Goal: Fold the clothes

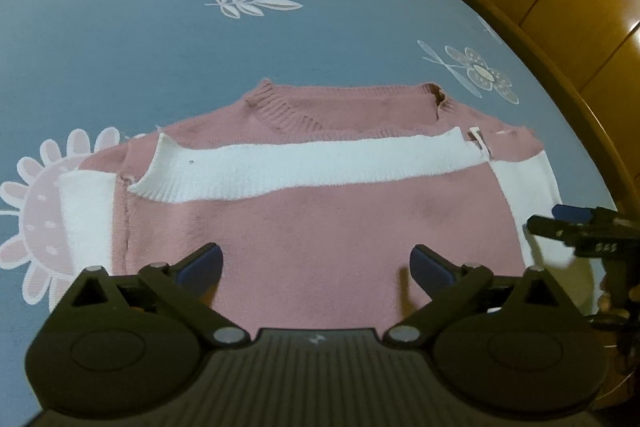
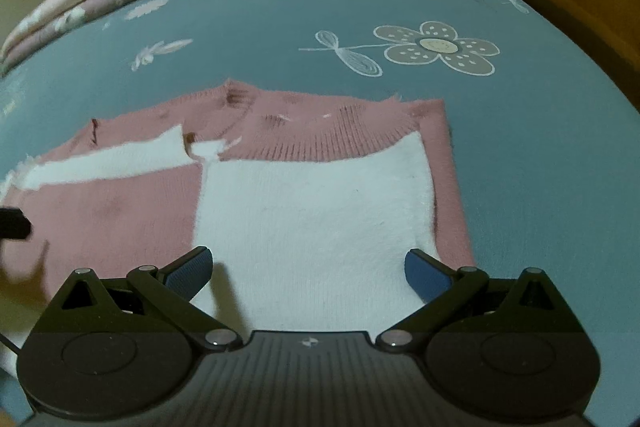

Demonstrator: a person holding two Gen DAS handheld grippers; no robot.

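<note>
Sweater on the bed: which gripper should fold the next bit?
Probably the left. The left gripper hangs open over the sweater, whose left side still sticks out unfolded. The right gripper is open over the already folded side.

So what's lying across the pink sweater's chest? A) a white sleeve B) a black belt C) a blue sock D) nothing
A: in the left wrist view a white sleeve with a ribbed cuff lies folded across the pink sweater, below its neckline.
</note>
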